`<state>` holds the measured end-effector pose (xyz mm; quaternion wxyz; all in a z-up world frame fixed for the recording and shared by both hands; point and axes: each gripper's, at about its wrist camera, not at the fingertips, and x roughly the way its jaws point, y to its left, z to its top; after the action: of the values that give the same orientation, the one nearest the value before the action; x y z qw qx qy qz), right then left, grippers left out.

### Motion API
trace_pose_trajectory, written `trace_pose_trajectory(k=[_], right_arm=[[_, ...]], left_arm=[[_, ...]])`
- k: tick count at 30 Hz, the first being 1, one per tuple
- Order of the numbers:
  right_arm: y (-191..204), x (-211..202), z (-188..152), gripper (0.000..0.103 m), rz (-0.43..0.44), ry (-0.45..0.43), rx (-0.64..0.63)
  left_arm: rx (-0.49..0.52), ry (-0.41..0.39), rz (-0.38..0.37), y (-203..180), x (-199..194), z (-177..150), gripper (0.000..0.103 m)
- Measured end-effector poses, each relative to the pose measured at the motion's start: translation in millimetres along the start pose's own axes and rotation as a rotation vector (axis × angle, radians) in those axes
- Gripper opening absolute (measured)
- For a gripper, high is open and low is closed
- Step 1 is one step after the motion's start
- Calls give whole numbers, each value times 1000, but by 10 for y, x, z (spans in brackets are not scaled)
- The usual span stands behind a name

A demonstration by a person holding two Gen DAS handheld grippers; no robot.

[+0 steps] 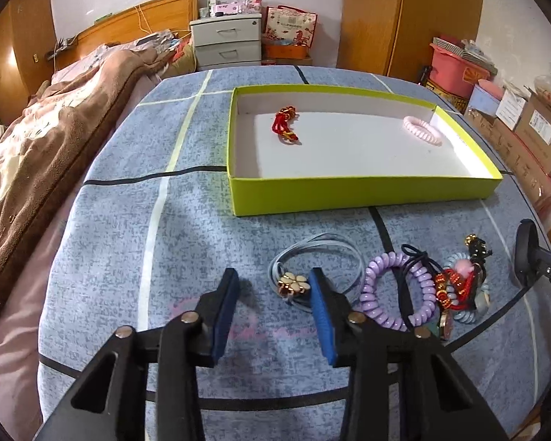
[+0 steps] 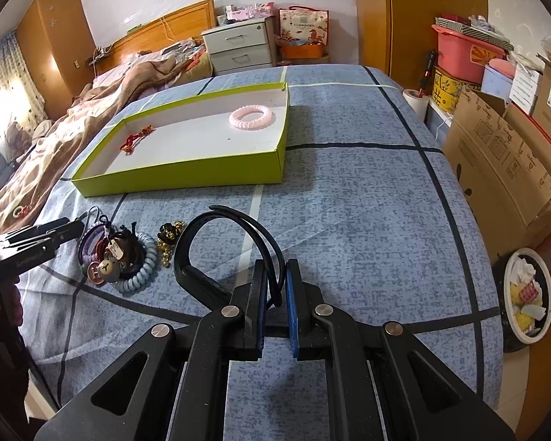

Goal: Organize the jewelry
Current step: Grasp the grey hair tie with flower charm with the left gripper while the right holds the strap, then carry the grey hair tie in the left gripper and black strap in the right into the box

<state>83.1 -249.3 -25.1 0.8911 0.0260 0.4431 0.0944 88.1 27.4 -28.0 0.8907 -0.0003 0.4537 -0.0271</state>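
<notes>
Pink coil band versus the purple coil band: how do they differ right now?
The pink coil band already lies inside the green box, alone near its right wall; the purple coil band is outside on the bedspread. The pink one lies flat and clear of other items, while the purple one sits in the jewelry pile, tangled with a black cord. Both are spiral rings.

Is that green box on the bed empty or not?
Not empty. The green box has no lid on and holds a red knotted charm and a pink coil bracelet on its white floor.
</notes>
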Motion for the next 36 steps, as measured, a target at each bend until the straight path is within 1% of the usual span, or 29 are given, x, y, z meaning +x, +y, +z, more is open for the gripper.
trace_pose_trajectory(k=[3, 4, 5, 14, 22, 28, 31, 36], right_arm=[[-4, 2, 13, 10, 3, -2, 3], [-1, -2, 11, 10, 3, -3, 4], [1, -8, 13, 10, 4, -6, 4], [13, -67, 43, 10, 6, -24, 4], [105, -110, 147, 10, 21, -45, -10], [163, -125, 284, 10, 33, -65, -18], [201, -90, 374, 10, 39, -63, -26], [280, -5, 536, 10, 35, -61, -49]], left_arm=[[10, -1, -6, -23, -14, -5, 27], [11, 0, -12, -28, -17, -8, 21], [11, -1, -17, -27, -23, -7, 18], [-3, -21, -48, -1, -91, -1, 18], [-1, -66, -61, 13, -255, 81, 18], [-3, -104, -92, 18, -358, 207, 18], [-2, -116, -121, 14, -367, 323, 18], [8, -136, -130, -6, -354, 518, 18]])
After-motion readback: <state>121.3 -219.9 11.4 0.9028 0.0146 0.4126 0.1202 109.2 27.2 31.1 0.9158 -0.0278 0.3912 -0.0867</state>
